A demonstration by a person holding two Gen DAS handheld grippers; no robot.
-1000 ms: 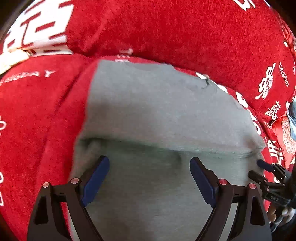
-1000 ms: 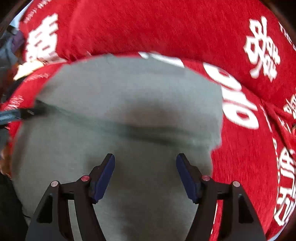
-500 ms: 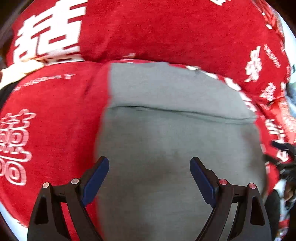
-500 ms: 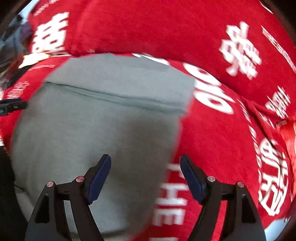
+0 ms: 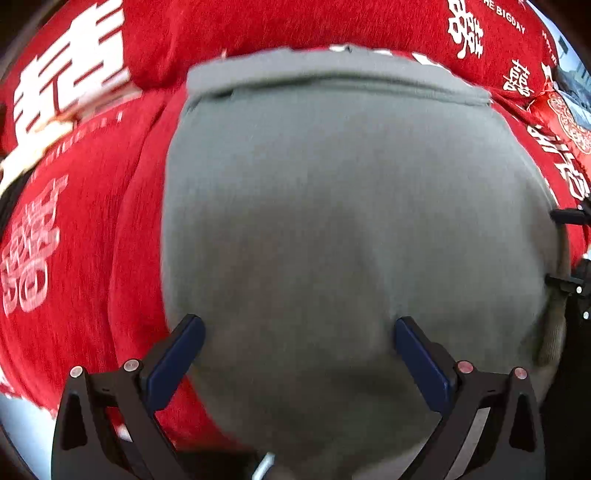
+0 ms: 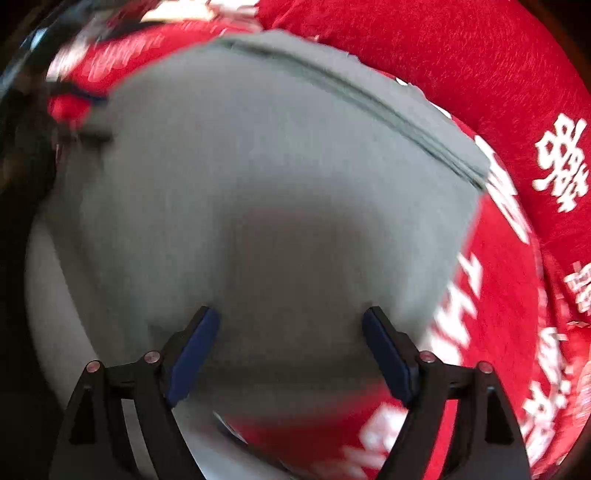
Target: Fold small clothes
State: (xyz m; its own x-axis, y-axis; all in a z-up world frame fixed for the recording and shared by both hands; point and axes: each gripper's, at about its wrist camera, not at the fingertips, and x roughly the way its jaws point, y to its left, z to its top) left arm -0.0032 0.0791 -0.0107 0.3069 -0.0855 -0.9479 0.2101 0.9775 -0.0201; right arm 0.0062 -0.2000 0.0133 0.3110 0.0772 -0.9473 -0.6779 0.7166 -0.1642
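I have both grippers pointed steeply down over the grey garment, which lies spread flat on the red cover with white printed characters. I use that garment as my landmark.

My left gripper hangs above the garment's near part, toward its left edge. Its jaws are opening, blue pads well apart, and nothing is pinched between them; only grey cloth lies beneath the gap. The left pad sits right over the line where grey meets red.

My right gripper hangs over the garment's near right corner. Its jaws are opening too, pads spread, with nothing clamped; cloth lies below them and the red cover shows just past the right pad.

The garment carries a folded band with a seam line along its far edge, lying against a raised red cushion. In the left view a piece of the other gripper pokes in at the garment's right edge. In the right view a dark, blurred shape sits beyond the garment's far left corner; I cannot tell what it is. Both views are smeared by motion.
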